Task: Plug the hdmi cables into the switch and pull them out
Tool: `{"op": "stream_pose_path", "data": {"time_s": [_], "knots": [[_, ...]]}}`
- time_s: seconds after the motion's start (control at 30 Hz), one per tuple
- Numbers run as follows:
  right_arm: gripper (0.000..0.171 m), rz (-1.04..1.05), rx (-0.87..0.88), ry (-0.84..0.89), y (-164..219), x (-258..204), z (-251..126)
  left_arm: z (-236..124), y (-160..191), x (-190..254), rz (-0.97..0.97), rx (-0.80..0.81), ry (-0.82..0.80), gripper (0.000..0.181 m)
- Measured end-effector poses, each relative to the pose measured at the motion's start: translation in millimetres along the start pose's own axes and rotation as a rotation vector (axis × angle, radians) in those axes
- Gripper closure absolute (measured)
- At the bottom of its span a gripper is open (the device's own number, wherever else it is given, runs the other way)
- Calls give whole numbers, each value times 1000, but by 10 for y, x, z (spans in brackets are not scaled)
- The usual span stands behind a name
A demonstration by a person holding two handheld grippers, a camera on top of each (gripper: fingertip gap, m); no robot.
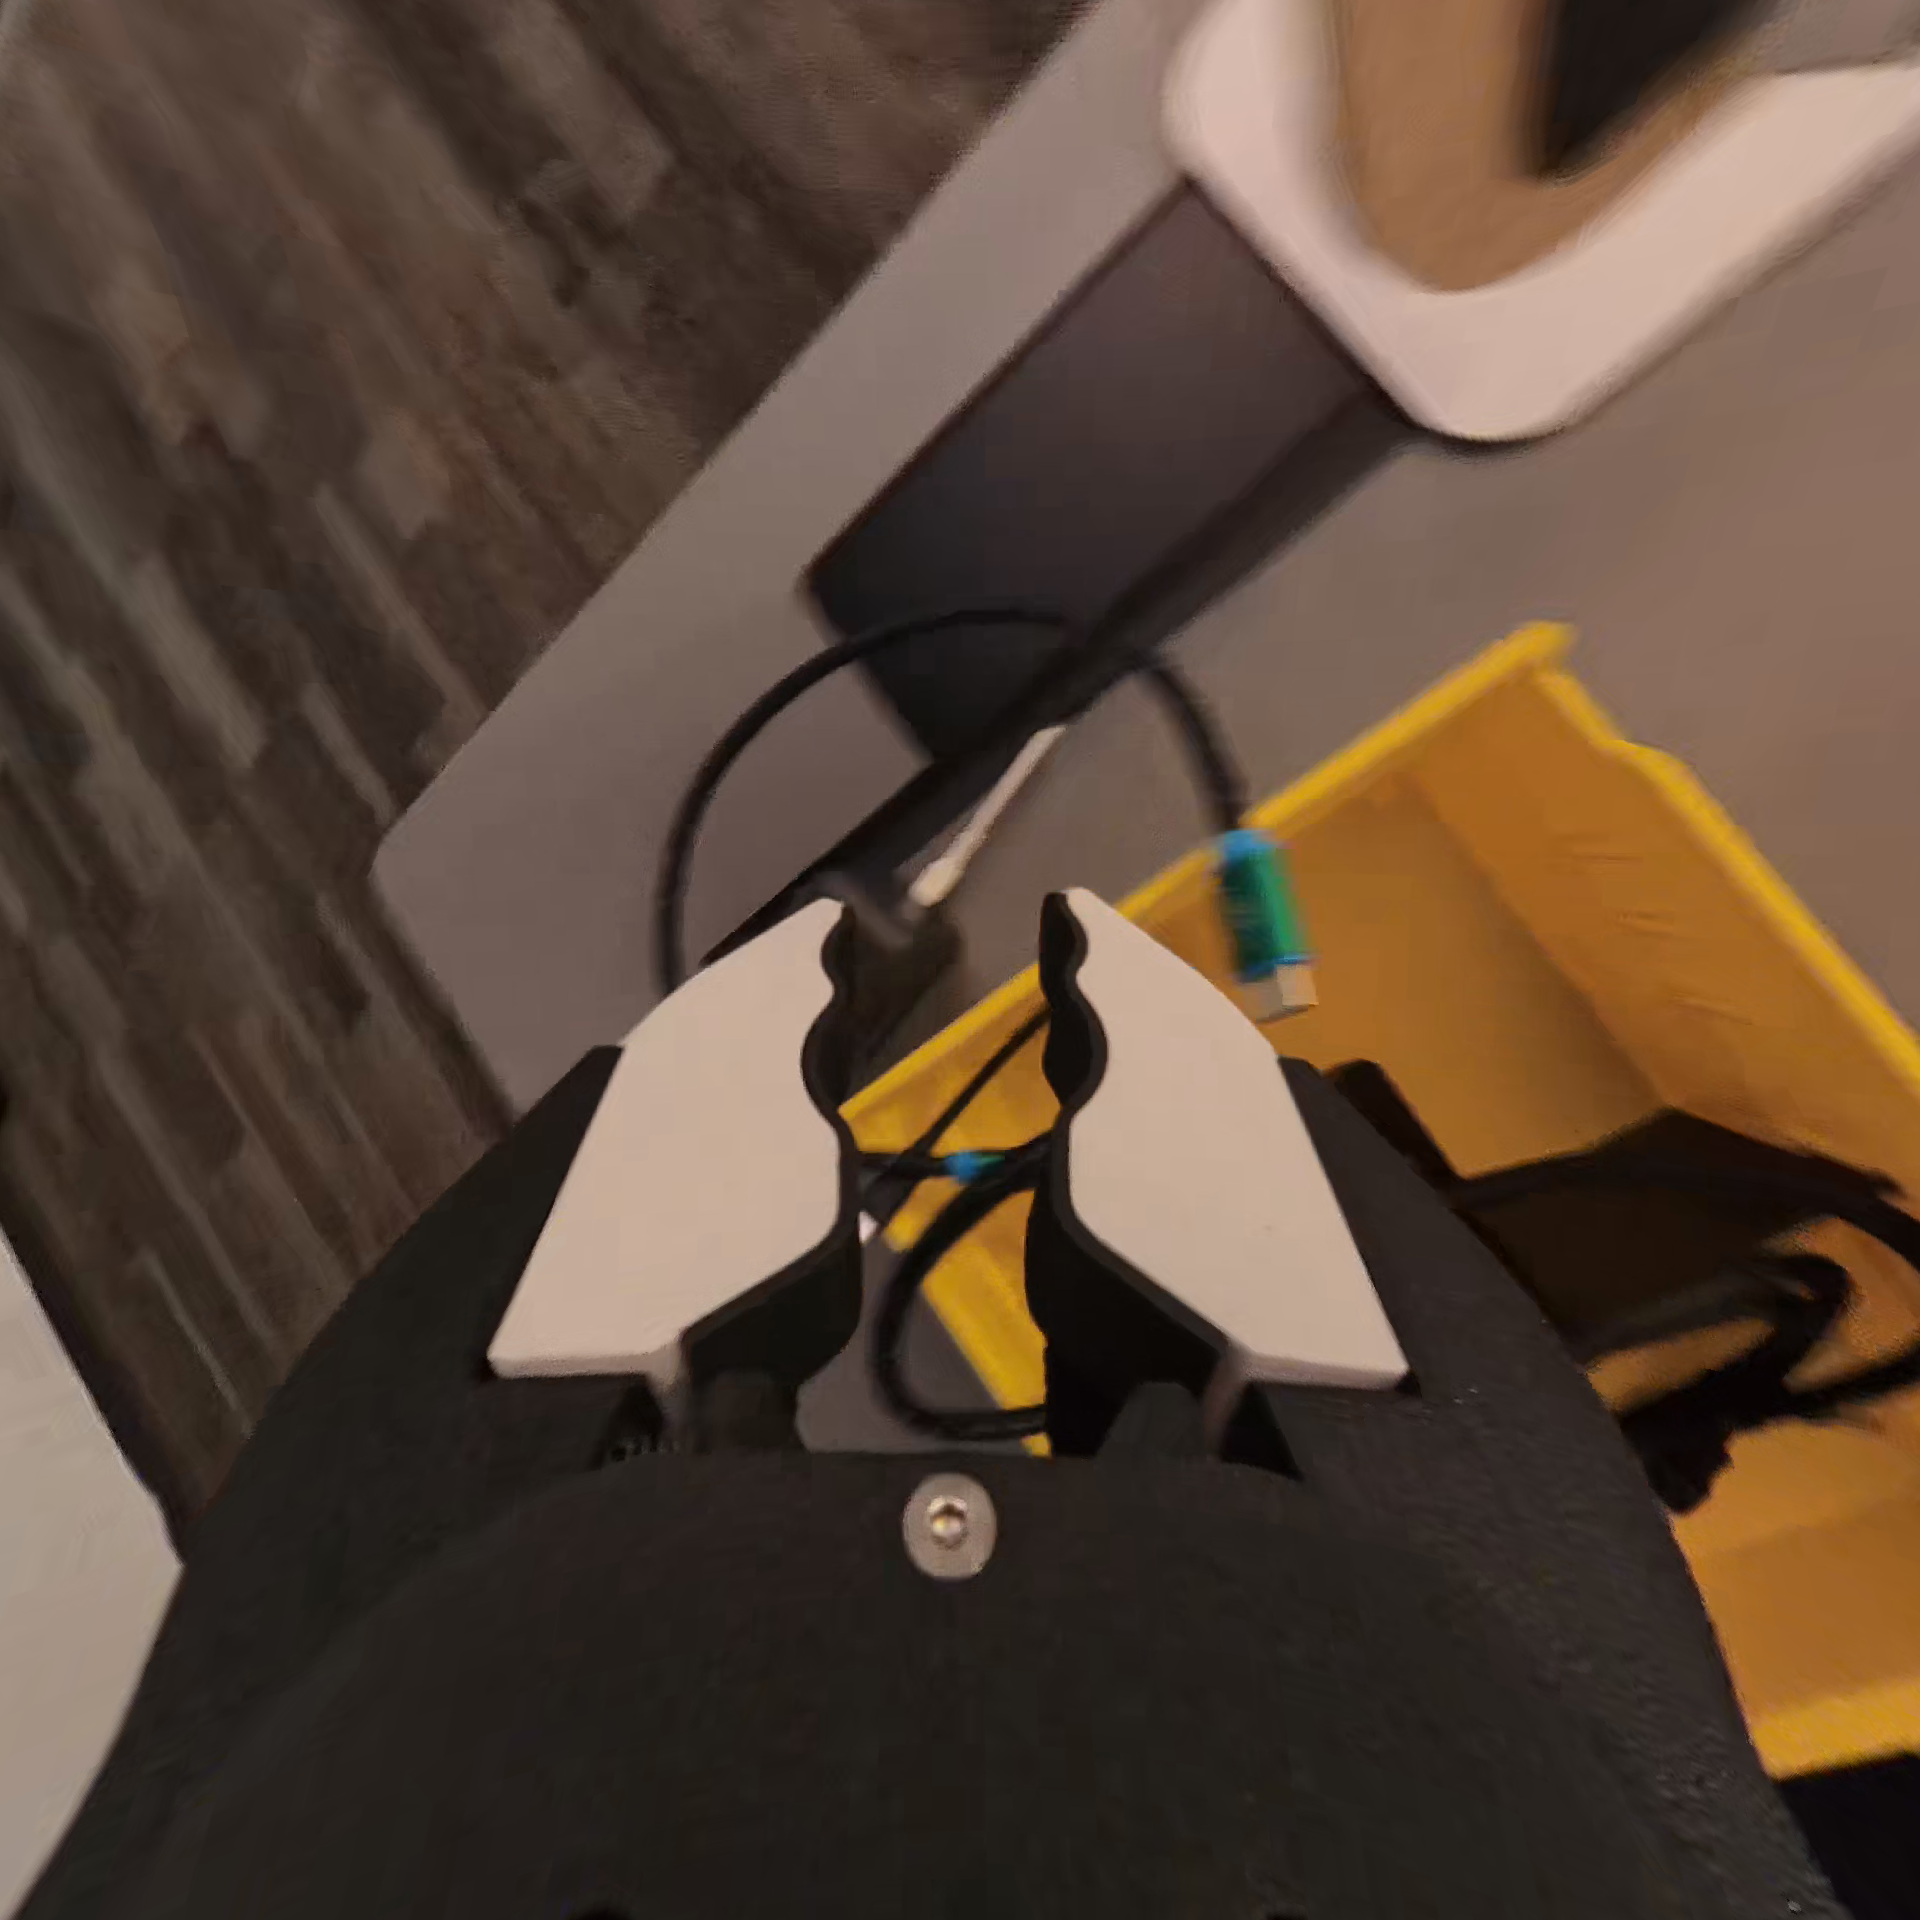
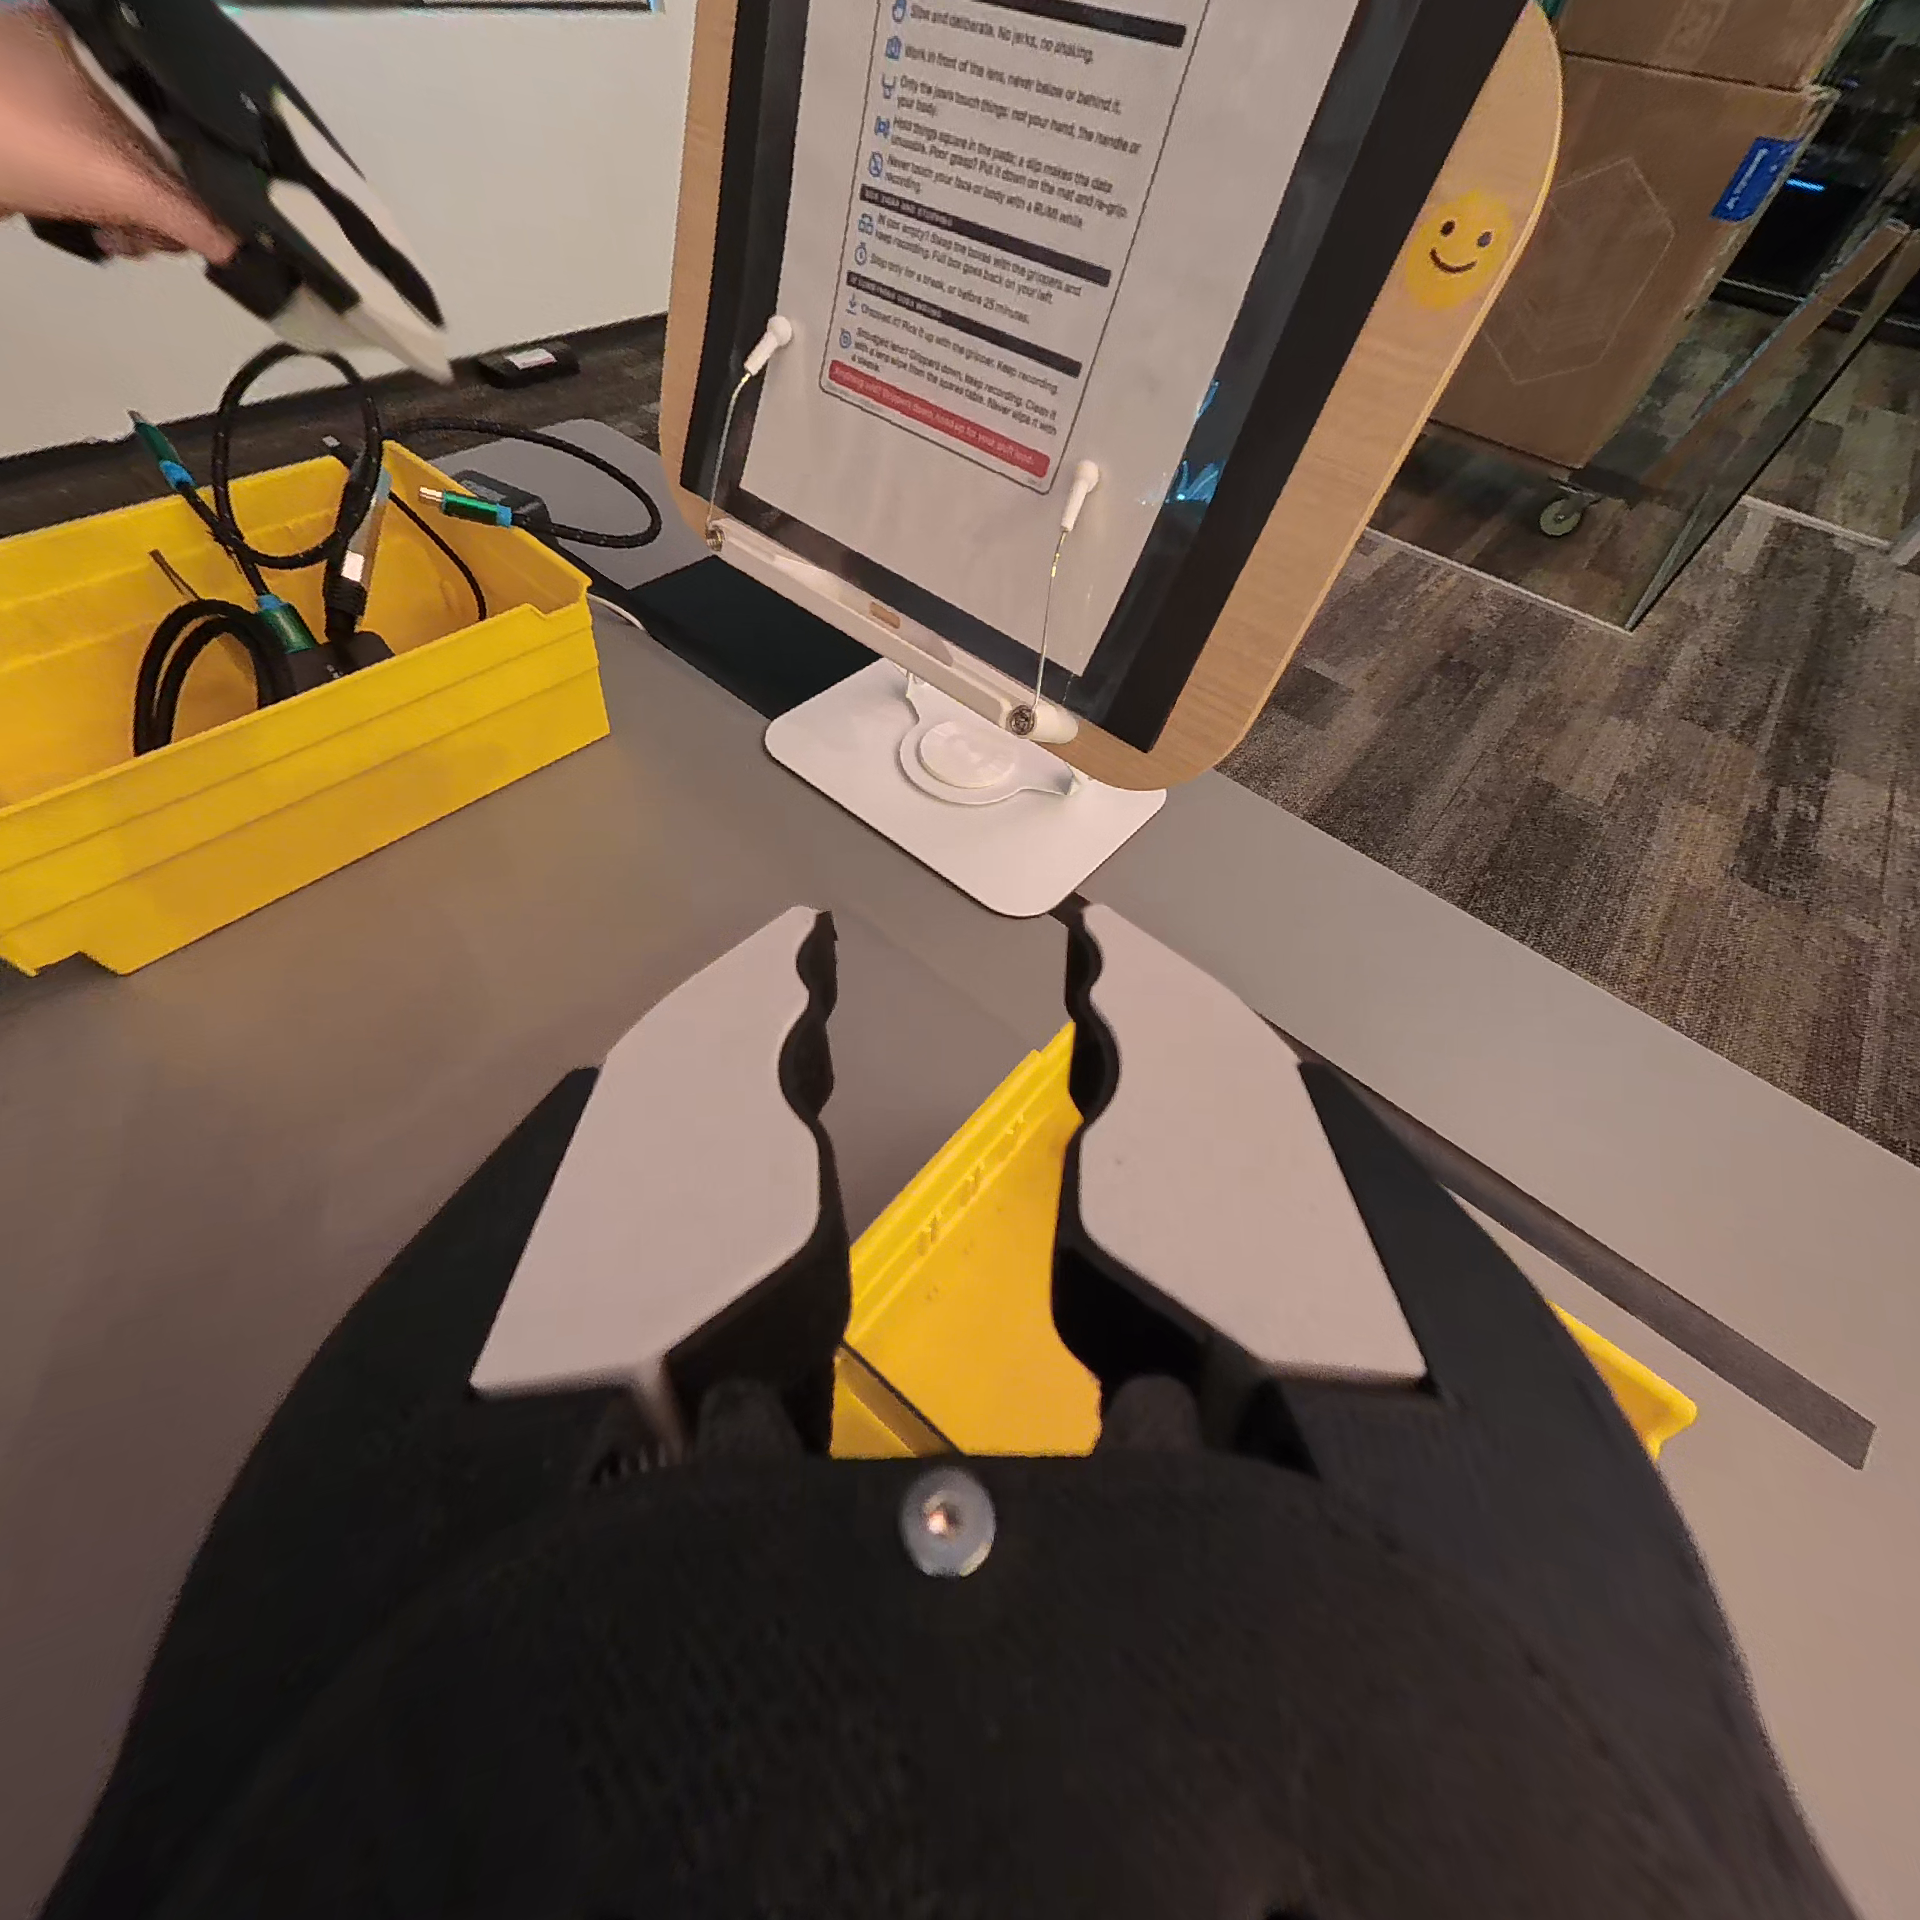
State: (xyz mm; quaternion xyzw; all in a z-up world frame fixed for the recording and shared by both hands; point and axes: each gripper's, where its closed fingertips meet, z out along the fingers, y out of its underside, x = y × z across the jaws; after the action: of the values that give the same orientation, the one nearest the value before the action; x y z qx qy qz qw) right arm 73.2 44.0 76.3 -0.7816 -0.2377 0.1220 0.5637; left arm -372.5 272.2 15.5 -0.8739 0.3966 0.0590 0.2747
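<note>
A yellow bin [image 2: 312,748] at the left of the grey table holds a tangle of black HDMI cables [image 2: 197,665] with green plugs and a small black switch [image 2: 343,655]. One green plug [image 2: 473,506] sticks out over the bin's far rim; it also shows in the left wrist view [image 1: 1262,925]. My left gripper [image 1: 945,920] hovers over that bin [image 1: 1507,935], jaws apart, with nothing between the tips; that view is blurred. A cable loop [image 1: 727,790] lies just beyond the tips. My right gripper [image 2: 948,930] is open and empty above the table's middle.
A second yellow bin [image 2: 966,1247] sits under my right gripper. A tablet stand [image 2: 966,821] with an instruction sheet stands at the table's back, on a white base. The table edge [image 2: 1558,1091] runs on the right, with carpet beyond. A hand [image 2: 94,177] holds the left gripper [image 2: 343,301]. My hands' fingertips stand some 50 centimetres from each other.
</note>
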Motion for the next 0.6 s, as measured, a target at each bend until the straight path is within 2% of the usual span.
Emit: {"op": "stream_pose_path", "data": {"time_s": [0.07,0.13,0.2,0.3,0.5,0.57,0.6], "knots": [[128,-7,-12,8,16,10,24,14,232,-382,-161,-34,-37,140],[128,-14,-27,12,39,15,56,116,520,-570,-357,-82,33,134],[127,-21,-45,18,70,21,90,256,751,-582,-519,-116,156,132],[127,-34,-68,35,107,40,120,432,819,-476,-674,-65,340,129],[127,-41,-81,39,132,44,155,637,872,-274,-740,-79,479,133],[127,-44,-85,39,139,50,161,664,858,-255,-742,-74,481,147],[127,-44,-85,38,142,52,162,676,870,-288,-722,-73,447,159]]}}
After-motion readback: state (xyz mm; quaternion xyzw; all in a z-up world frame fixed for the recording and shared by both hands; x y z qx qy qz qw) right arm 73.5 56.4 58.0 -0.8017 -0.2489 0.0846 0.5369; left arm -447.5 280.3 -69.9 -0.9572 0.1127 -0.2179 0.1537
